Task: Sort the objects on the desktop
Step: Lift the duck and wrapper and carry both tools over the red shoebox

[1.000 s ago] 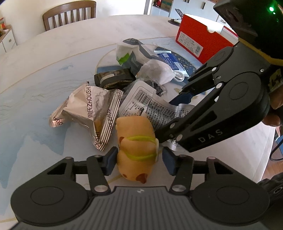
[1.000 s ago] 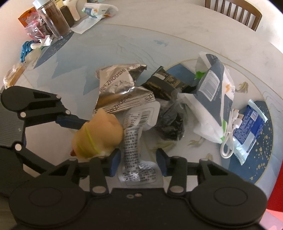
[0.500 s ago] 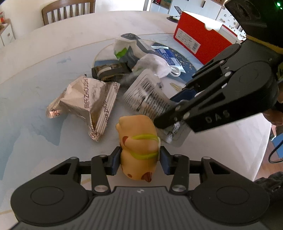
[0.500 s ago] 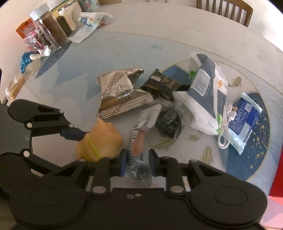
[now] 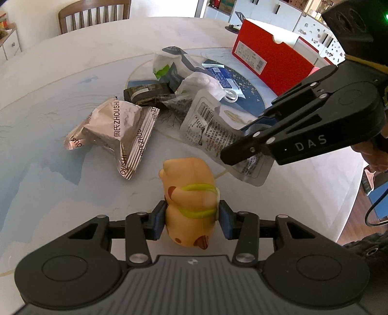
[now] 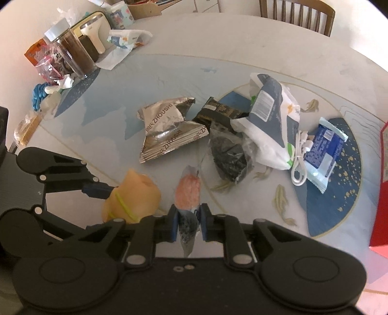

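My left gripper (image 5: 191,221) is shut on a yellow toy animal (image 5: 191,196) with a green band, held above the table; the toy also shows in the right wrist view (image 6: 132,197). My right gripper (image 6: 188,224) is shut on a clear printed snack pouch (image 6: 188,193), lifted off the table; the pouch shows in the left wrist view (image 5: 213,130), hanging from the right gripper (image 5: 245,147). A silver foil bag (image 5: 118,130), a black packet (image 5: 145,93), a white-and-blue bag (image 6: 271,121), a blue packet (image 6: 322,145) and a white cable (image 6: 300,164) lie on the table.
A red box (image 5: 266,63) stands at the table's far right. Jars and bags (image 6: 72,53) crowd the far left edge in the right wrist view. A wooden chair (image 5: 94,14) stands behind the table. The table edge (image 5: 339,193) runs close on the right.
Both grippers closed, the left on the toy and the right on the pouch. Both objects have since risen off the table; the pouch now hangs free of the pile.
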`<state>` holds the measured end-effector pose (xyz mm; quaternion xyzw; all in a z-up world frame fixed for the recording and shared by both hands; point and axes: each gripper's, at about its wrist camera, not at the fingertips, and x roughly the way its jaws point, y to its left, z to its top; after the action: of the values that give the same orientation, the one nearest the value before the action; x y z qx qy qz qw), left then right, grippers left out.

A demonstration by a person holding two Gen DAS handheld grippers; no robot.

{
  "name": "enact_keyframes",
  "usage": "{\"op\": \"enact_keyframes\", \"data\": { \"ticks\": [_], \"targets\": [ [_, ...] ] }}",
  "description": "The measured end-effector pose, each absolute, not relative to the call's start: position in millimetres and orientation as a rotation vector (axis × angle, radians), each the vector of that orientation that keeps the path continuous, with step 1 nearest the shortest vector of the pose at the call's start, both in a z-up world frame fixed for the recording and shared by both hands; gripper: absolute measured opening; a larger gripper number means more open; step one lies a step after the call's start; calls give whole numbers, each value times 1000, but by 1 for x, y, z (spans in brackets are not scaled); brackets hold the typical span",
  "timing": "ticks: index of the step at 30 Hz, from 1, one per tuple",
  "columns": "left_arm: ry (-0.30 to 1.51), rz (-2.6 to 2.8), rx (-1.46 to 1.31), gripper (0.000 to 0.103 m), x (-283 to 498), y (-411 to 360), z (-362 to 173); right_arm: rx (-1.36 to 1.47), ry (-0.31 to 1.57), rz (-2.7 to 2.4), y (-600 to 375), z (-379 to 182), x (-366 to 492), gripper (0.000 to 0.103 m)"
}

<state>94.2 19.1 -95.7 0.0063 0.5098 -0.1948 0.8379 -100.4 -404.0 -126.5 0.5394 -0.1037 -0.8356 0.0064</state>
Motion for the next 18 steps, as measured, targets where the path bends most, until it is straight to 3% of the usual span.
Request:
{"op": "enact_keyframes", "data": {
  "ticks": [18],
  "targets": [
    [1019, -441, -13, 43, 77, 21, -63, 1665, -451, -2772, -389, -113, -64, 17]
  ]
}}
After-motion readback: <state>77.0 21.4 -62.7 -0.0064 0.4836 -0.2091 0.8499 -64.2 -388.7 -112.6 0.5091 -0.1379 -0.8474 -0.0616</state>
